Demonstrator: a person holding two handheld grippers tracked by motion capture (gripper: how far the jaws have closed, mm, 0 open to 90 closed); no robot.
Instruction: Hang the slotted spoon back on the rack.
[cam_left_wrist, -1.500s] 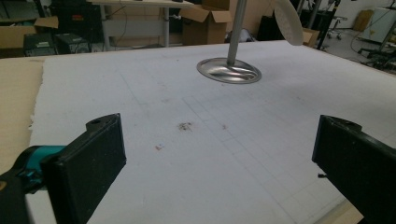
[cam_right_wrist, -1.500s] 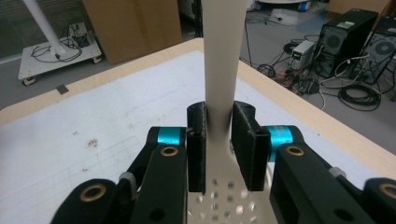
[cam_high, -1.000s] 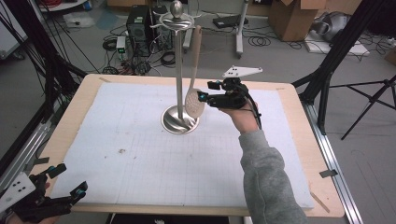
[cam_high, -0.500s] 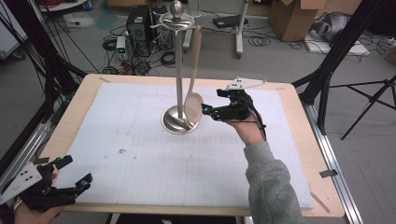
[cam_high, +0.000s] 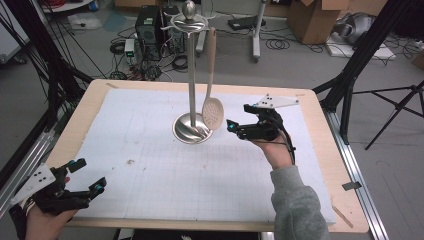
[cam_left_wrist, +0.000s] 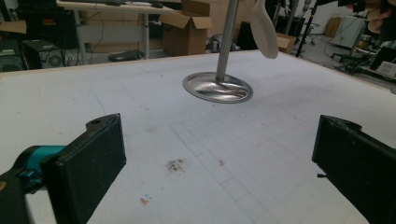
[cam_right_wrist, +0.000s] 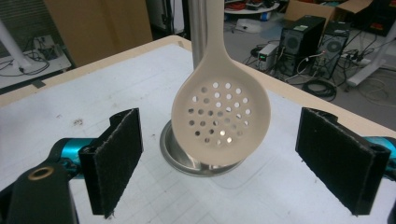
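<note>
A metal stand (cam_high: 190, 75) with a round base (cam_high: 183, 131) rises at the middle back of the white mat. A beige slotted spoon (cam_high: 212, 111) hangs from its top, bowl down, just above the base. My right gripper (cam_high: 238, 116) is open immediately right of the bowl, pointing at it. In the right gripper view the spoon's bowl (cam_right_wrist: 220, 123) hangs ahead between the two pads (cam_right_wrist: 114, 158), touching neither. My left gripper (cam_high: 89, 175) is open at the mat's front left corner with nothing in it. The stand's base (cam_left_wrist: 217, 87) lies well ahead of it.
The white grid mat (cam_high: 165, 170) covers a wooden table (cam_high: 325, 165). A small dark stain (cam_high: 131, 162) marks the mat at front left. Black frame legs, computers, cables and cardboard boxes stand on the floor behind the table.
My right gripper has drawn back slightly to the right of the spoon, which now hangs straight. My left gripper has moved forward and right onto the mat's front left corner.
</note>
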